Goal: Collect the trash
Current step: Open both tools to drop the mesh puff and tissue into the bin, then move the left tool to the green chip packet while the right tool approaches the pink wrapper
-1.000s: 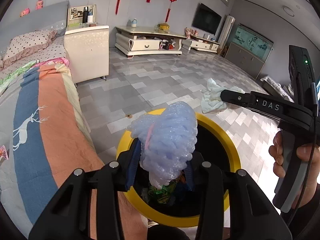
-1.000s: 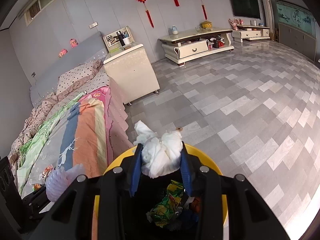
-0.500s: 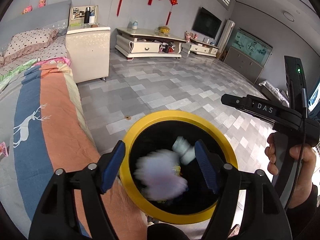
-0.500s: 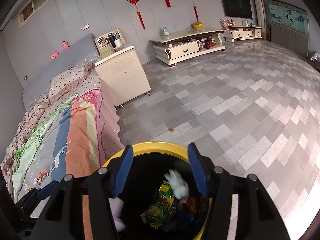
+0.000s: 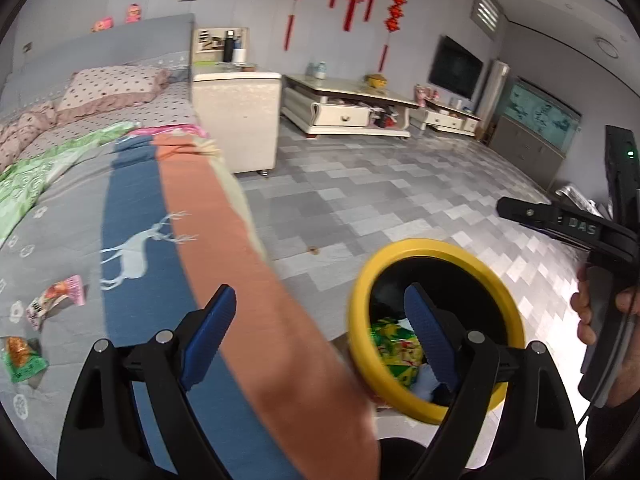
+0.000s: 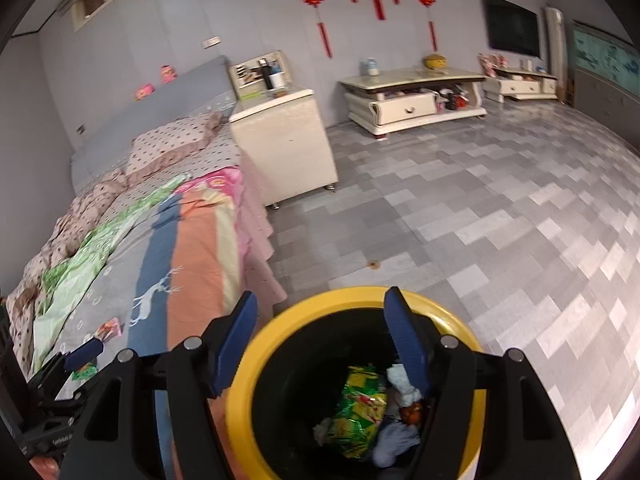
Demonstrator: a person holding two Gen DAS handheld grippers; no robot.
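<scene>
Both jaws stand wide apart and hold nothing: the left gripper (image 5: 316, 316) hangs over the edge of the striped bedspread (image 5: 132, 208), the right gripper (image 6: 320, 334) above the one yellow-rimmed trash bin (image 6: 280, 328) on the floor beside the bed. Inside the bin lie a green-and-yellow snack wrapper (image 6: 360, 408) and pale crumpled tissues (image 6: 402, 384). Two snack wrappers, one pink (image 5: 56, 300) and one green (image 5: 22, 358), rest well apart from the bin on the bedspread.

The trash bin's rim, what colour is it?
Bright yellow, around a black inside. The bin shows best in the right wrist view.
</scene>
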